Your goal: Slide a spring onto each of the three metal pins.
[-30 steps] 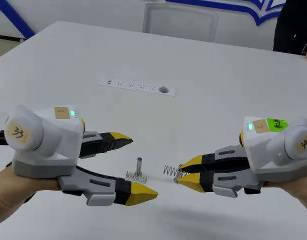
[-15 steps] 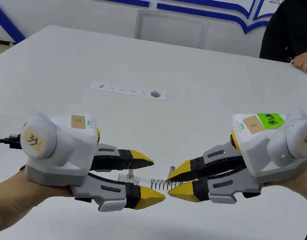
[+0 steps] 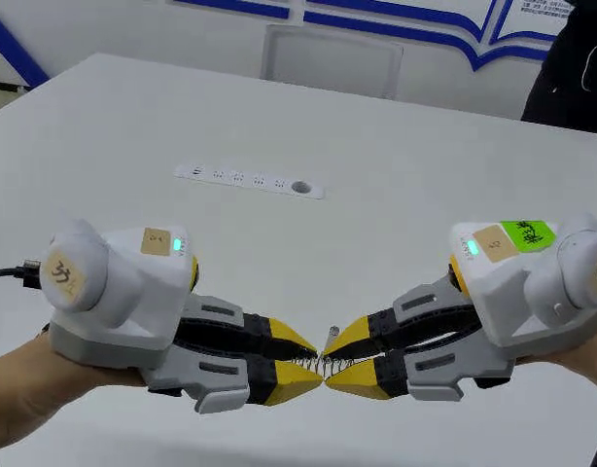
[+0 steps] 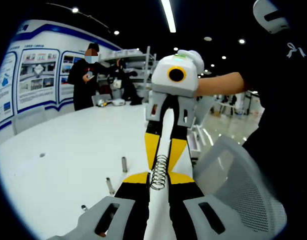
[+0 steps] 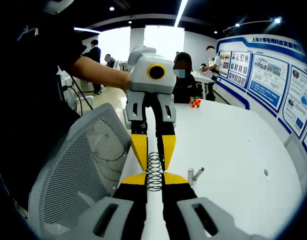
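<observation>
White tabletop (image 3: pixel 396 224), wide and mostly bare. Grey chair (image 3: pixel 328 63) pushed up to its far edge. Power strip (image 3: pixel 248 180) set flush in the tabletop, toward the far edge.

Left tongs (image 3: pixel 316 364) and right tongs (image 3: pixel 330 368) meet tip to tip over the near edge, about midway along it. Each is closed on one end of the same spring (image 4: pixel 159 172), which is held level in the air between them and clear of the tabletop. Metal pins (image 4: pixel 124 164) stand upright straight on the tabletop, just beyond the tips toward the far edge; one pin (image 3: pixel 331 337) pokes up right behind the tips. Second spring (image 5: pixel 191 175) sits at the foot of a pin; cannot tell whether it is around it or just beside it.

Step looks like a regrip or handover of the spring before threading. To do it well, one pair of tongs should let go and the other keep a light grip near one end, so the coil is not crushed. The bore should be turned vertical, with the free end down, lined up over a bare pin and lowered straight. Risk: the spring pops out or knocks a pin over.
</observation>
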Demonstrator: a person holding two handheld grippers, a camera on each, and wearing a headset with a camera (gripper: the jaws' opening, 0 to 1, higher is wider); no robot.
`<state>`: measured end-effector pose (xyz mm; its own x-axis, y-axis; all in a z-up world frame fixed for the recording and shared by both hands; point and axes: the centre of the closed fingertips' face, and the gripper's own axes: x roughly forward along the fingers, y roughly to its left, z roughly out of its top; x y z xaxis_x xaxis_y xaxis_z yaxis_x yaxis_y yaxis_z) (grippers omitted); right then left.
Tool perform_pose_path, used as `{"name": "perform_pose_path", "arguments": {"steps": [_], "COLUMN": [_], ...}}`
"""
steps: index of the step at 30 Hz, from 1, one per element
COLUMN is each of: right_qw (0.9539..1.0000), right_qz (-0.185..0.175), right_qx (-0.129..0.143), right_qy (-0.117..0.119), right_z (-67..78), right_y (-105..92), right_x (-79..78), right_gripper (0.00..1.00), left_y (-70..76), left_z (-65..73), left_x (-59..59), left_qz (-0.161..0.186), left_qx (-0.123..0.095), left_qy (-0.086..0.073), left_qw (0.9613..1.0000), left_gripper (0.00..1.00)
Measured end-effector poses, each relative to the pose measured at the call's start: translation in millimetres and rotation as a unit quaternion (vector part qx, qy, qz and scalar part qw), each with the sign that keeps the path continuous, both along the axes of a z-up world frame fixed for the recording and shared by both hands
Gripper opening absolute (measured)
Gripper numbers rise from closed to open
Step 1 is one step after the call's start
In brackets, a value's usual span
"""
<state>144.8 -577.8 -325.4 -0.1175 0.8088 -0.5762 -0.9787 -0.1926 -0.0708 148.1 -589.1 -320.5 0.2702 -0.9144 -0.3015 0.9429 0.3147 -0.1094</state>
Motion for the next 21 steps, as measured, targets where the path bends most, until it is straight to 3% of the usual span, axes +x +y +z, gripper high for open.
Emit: {"name": "perform_pose_path", "arguments": {"steps": [7, 12, 21], "right_qw": [1.0, 1.0, 0.9999], "right_qz": [0.007, 0.003, -0.011], "right_qx": [-0.002, 0.0, 0.001], "right_qy": [0.003, -0.005, 0.009], "right_z": [-0.8, 0.0, -4.1], "right_y": [-1.6, -1.4, -8.5], "right_x": [-4.4, -2.6, 0.7], "right_gripper": [0.11, 0.11, 0.16], "left_y": [-3.0, -2.3, -1.9], "left_z": [-2.9, -2.2, -4.7], "left_x": [-4.6, -2.5, -4.5], "left_qz": [-0.017, -0.016, -0.025], "left_qx": [0.016, 0.023, 0.036], "left_qy": [-0.012, -0.036, -0.037], "left_qw": [0.9996, 0.9989, 0.9983], "left_gripper": [0.11, 0.1, 0.1]}}
